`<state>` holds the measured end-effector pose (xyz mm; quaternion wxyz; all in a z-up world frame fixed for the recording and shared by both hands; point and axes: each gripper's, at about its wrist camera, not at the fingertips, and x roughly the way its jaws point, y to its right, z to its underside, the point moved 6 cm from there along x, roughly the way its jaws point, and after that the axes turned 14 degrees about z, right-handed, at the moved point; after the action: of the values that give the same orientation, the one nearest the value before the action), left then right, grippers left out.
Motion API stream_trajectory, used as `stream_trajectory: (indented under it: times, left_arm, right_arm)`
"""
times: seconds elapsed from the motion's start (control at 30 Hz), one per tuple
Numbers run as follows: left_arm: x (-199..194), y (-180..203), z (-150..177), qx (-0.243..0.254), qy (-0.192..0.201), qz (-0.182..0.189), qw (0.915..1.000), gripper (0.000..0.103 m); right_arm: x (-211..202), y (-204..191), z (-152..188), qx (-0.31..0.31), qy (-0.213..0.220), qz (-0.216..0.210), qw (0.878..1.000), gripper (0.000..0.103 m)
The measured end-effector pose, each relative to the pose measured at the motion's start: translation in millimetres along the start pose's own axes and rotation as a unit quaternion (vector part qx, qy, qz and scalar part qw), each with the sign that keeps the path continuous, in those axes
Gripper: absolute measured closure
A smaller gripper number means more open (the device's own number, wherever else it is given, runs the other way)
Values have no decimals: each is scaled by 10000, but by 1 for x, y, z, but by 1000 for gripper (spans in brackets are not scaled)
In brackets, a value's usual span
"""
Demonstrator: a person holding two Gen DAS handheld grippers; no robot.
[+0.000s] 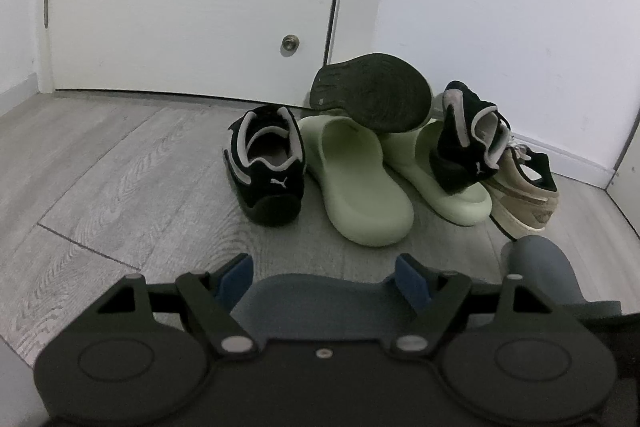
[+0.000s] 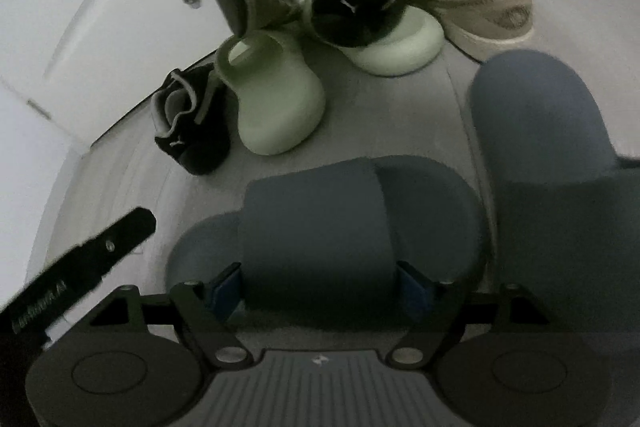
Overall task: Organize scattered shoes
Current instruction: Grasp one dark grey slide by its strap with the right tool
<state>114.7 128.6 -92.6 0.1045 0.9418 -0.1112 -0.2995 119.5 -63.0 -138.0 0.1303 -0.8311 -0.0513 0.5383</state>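
My left gripper [image 1: 324, 279] is low over the grey floor, its blue pads pressed against the two sides of a grey-blue slide [image 1: 320, 301]. A second grey-blue slide [image 1: 540, 267] lies just to its right. In the right wrist view my right gripper [image 2: 320, 291] is shut across the strap of a grey-blue slide [image 2: 316, 219], which lies crosswise. Another grey-blue slide [image 2: 540, 131] sits to the right of it. Part of the left gripper's black frame [image 2: 100, 255] shows at the left edge. I cannot tell whether both grippers are on the same slide.
Ahead lies a pile: a black sneaker [image 1: 268, 171], two green slides [image 1: 360, 183] [image 1: 460, 203], a second black sneaker [image 1: 464, 143] on one of them, a tan sneaker [image 1: 524, 195] and an upturned dark sole [image 1: 368, 91]. A white door [image 1: 180, 7] and a wall [image 1: 500, 27] close the back.
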Motion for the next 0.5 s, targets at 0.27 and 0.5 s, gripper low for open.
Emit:
stream_trajectory:
  times: [0.27, 0.5]
  left_arm:
    - [3, -3, 1, -117, -49, 11, 9999, 24]
    - [2, -3, 1, -78, -51, 12, 10000, 24]
  right_arm:
    - [-16, 23, -3, -905, 245, -244, 9953, 12]
    - [-26, 26, 3, -1717, 602, -502, 9820, 29]
